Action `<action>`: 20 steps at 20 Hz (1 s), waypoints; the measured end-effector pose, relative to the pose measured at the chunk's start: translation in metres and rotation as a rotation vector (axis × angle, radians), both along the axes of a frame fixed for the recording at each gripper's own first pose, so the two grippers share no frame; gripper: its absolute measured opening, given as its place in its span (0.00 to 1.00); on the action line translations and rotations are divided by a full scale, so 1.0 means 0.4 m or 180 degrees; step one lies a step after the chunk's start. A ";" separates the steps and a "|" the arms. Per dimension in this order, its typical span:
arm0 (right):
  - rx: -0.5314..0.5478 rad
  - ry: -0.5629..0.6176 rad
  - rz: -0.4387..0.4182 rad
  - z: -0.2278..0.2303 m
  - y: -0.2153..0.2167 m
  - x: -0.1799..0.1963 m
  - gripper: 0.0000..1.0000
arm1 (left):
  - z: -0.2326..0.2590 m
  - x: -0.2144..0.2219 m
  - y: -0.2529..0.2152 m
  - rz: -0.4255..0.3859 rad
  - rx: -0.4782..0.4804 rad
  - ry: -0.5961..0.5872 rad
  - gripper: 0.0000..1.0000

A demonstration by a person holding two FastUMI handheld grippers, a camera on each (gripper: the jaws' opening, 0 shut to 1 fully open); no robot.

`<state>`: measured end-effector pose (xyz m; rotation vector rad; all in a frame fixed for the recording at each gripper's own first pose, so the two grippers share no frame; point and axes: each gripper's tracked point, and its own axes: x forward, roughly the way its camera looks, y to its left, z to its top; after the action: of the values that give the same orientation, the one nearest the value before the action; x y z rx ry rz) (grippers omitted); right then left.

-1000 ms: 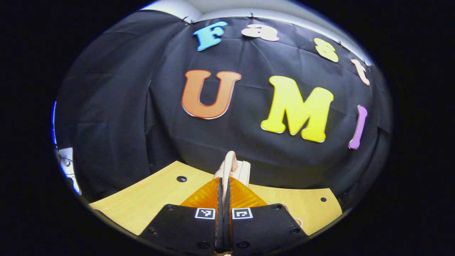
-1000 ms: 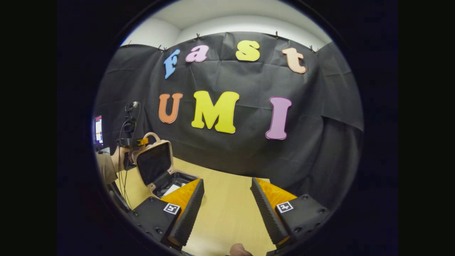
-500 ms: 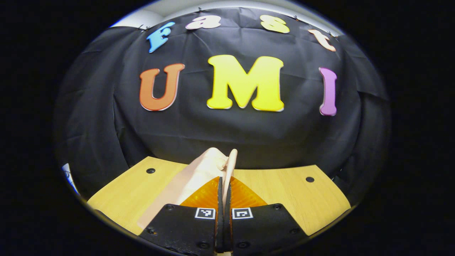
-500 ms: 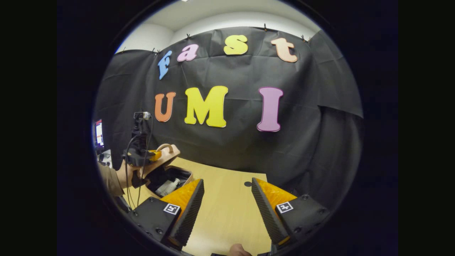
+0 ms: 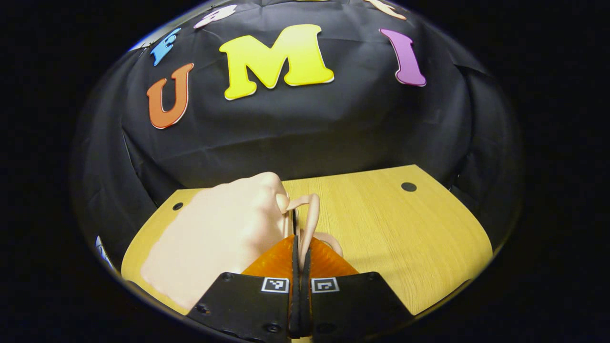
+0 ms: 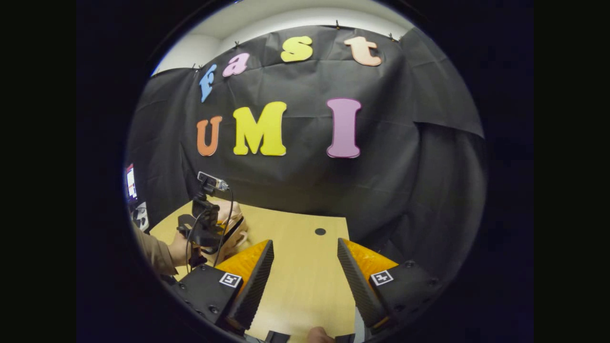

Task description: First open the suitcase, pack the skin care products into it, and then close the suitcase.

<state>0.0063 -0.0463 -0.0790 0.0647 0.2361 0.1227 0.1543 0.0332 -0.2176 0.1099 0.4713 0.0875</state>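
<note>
The pale pink suitcase (image 5: 219, 233) lies on the wooden table (image 5: 405, 238) with its lid down, or nearly so. Its looped handle (image 5: 310, 214) runs in between the fingers of my left gripper (image 5: 300, 244), which is shut on it. In the right gripper view the same suitcase (image 6: 237, 232) sits at the far left, with the left gripper (image 6: 205, 228) and the hand (image 6: 177, 248) holding it. My right gripper (image 6: 305, 245) stands open over bare table, well to the right of the case, with nothing between its fingers. The lid hides the skin care products.
The table (image 6: 300, 281) has dark round holes (image 5: 408, 186) near its back corners. Black cloth closes off the back and sides. A screen (image 6: 129, 183) glows at the far left beyond the table edge.
My left gripper has swung the suitcase lid from upright down onto the base, still holding the handle. The case's inside, seen earlier, is now covered. The right gripper stayed open.
</note>
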 end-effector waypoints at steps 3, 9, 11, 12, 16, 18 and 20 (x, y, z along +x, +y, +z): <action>0.0091 0.0084 -0.0092 -0.026 -0.025 -0.013 0.78 | -0.022 -0.006 -0.010 0.0070 0.0022 0.0128 0.04; -0.0041 -0.0030 -0.0291 0.032 -0.022 -0.033 0.79 | 0.017 -0.064 -0.067 0.0034 -0.0686 0.0167 0.55; -0.0088 -0.0122 -0.0332 0.072 0.016 -0.035 0.77 | 0.092 -0.097 -0.056 -0.0006 -0.0861 0.0027 0.49; -0.0087 -0.0170 -0.0342 0.092 0.043 -0.032 0.79 | 0.135 -0.120 -0.043 -0.0044 -0.0910 -0.0058 0.50; -0.0116 -0.0249 -0.0226 0.128 0.199 0.004 0.80 | 0.321 -0.212 0.063 -0.0087 -0.0930 -0.0439 0.64; -0.0085 -0.0297 -0.0152 0.153 0.285 0.023 0.78 | 0.404 -0.257 0.141 -0.0047 -0.0937 -0.0612 0.72; -0.0069 -0.0344 -0.0076 0.177 0.371 0.037 0.79 | 0.473 -0.294 0.218 -0.0009 -0.0890 -0.0738 0.82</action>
<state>0.0210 0.1019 -0.0082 0.0392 0.1288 0.0995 0.0369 0.1204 -0.0283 -0.1727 0.2482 0.0303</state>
